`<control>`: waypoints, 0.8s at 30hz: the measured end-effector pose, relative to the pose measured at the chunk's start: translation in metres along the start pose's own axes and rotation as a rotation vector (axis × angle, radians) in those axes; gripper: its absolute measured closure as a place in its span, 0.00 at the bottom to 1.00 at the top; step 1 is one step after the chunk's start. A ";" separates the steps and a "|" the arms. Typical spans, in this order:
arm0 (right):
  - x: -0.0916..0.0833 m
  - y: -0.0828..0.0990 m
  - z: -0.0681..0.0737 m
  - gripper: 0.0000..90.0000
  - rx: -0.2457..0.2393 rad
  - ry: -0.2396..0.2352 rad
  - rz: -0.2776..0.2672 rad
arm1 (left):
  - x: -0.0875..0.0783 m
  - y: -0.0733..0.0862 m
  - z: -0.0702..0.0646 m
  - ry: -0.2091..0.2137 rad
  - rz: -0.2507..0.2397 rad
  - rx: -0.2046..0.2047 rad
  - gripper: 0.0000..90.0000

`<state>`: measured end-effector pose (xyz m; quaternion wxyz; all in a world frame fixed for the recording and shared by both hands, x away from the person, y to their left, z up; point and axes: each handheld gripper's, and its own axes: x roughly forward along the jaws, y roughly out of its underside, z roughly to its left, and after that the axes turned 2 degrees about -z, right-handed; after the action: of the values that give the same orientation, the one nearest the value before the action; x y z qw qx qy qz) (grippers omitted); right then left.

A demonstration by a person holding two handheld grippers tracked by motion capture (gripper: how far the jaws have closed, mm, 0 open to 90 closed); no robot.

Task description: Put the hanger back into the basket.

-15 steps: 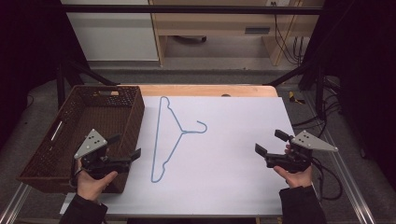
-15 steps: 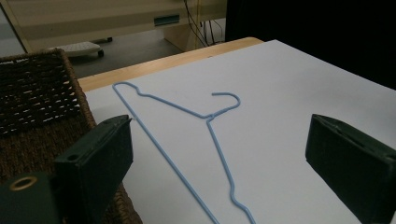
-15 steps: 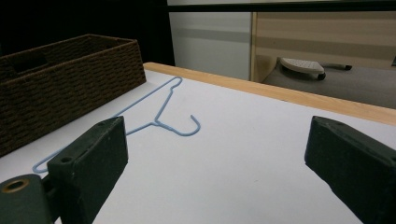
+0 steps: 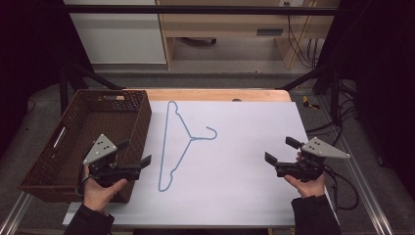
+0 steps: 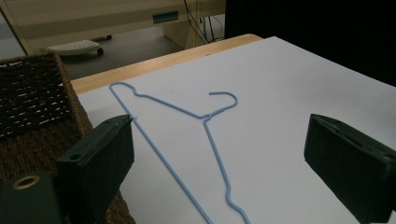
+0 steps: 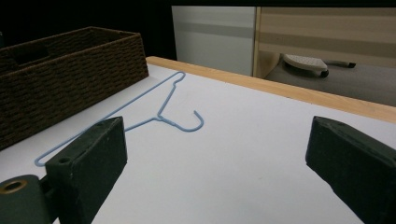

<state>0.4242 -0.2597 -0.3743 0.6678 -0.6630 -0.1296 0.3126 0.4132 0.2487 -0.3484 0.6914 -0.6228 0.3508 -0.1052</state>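
Flanking the hanger point(image 4: 181, 142), each hand-held gripper point(image 4: 135, 153) point(image 4: 281, 150) gapes inward

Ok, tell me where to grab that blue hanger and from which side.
Probably best to take the blue wire hanger at the twisted neck below its hook, coming straight down from above with the fingers straddling the wire. It lies flat on the white tabletop, so a sideways approach finds nothing to pinch. The left gripper is nearer and open.
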 end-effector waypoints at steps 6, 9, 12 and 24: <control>0.002 0.000 0.001 0.06 -0.004 -0.002 0.010 | 0.008 -0.005 -0.009 0.014 0.012 0.014 0.10; 0.001 0.000 0.001 0.06 0.002 -0.003 0.008 | 0.016 -0.008 -0.014 0.020 0.034 0.027 0.10; 0.002 -0.001 0.002 0.06 -0.003 0.001 0.007 | 0.026 -0.010 -0.018 0.021 0.060 0.043 0.11; 0.002 -0.001 0.002 0.06 -0.005 0.006 0.012 | 0.075 -0.013 -0.020 0.031 0.192 0.062 0.12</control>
<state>0.4249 -0.2564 -0.3742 0.6647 -0.6663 -0.1241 0.3144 0.4593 0.1867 -0.3619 0.7118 -0.5629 0.4161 -0.0586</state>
